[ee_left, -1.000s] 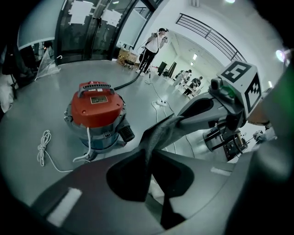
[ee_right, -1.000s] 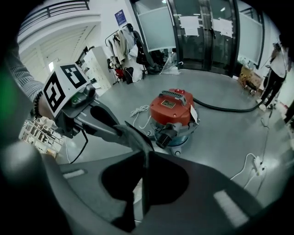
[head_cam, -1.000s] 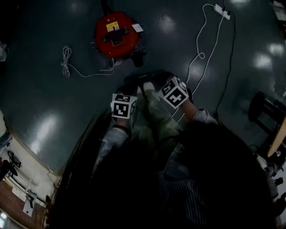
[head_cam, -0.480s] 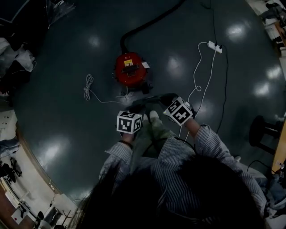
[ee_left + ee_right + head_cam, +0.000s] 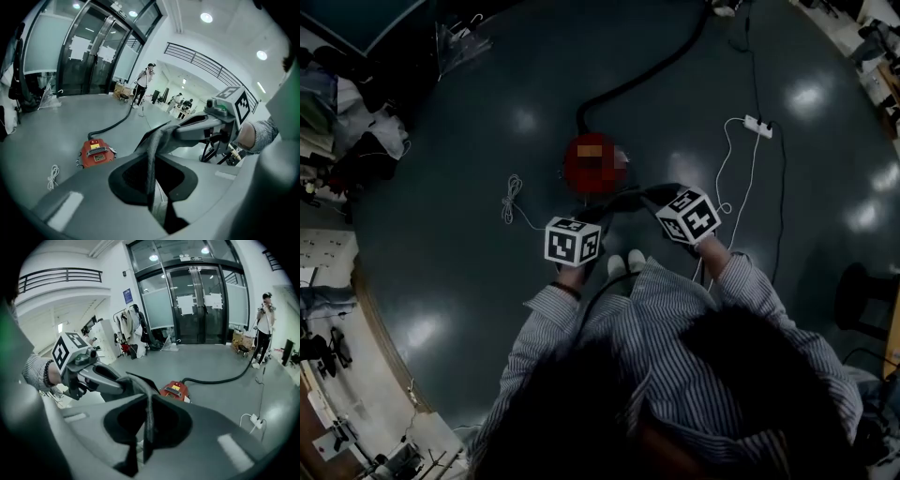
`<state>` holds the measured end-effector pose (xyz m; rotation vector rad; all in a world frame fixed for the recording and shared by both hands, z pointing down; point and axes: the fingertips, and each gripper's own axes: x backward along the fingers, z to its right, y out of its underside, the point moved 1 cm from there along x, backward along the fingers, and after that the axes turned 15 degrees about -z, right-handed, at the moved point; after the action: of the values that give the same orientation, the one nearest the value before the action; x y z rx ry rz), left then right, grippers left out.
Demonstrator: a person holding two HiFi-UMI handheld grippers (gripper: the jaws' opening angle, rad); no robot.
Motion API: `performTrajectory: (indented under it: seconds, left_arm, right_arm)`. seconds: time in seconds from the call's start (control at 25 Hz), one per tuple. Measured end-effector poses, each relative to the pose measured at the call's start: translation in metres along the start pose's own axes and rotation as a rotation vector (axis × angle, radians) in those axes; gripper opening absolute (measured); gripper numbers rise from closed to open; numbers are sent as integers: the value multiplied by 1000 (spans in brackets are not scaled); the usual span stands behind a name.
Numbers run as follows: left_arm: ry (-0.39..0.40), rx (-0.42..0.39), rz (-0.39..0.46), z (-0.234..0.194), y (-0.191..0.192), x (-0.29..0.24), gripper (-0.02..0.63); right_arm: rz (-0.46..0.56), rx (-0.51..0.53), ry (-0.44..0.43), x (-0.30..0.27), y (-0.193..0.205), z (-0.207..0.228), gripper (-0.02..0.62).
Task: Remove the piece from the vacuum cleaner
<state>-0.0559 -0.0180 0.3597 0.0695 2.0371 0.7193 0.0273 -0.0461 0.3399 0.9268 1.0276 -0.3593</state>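
Note:
The red vacuum cleaner (image 5: pixel 95 152) stands on the grey floor, with its black hose (image 5: pixel 111 124) running away behind it. It also shows as a red patch (image 5: pixel 595 161) in the head view. Well above it, a dark grey fabric piece (image 5: pixel 160 135) hangs stretched between both grippers. My left gripper (image 5: pixel 152 152) is shut on one edge of it. My right gripper (image 5: pixel 149 398) is shut on the other edge (image 5: pixel 139 380). In the head view the left gripper (image 5: pixel 598 214) and right gripper (image 5: pixel 652 197) are close together in front of the person's chest.
A coiled white cord (image 5: pixel 514 199) lies left of the vacuum. A white power strip (image 5: pixel 757 125) with its cable lies to the right. A black stool (image 5: pixel 861 291) stands at far right. A person (image 5: pixel 263 324) stands by the glass doors, with clutter along the left wall.
Both grippers have risen together with the fabric piece held between them. The vacuum now looks smaller and farther below, and more of the floor and hose is in view.

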Motion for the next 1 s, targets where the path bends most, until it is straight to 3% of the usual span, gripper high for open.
performTrajectory:
  seconds: [0.48, 1.0]
  left_arm:
    - [-16, -53, 77, 13, -23, 38, 34]
    - [0, -23, 91, 10, -32, 43, 31]
  right_arm:
    - [153, -34, -39, 36, -22, -14, 23]
    - [169, -32, -34, 40, -28, -15, 21]
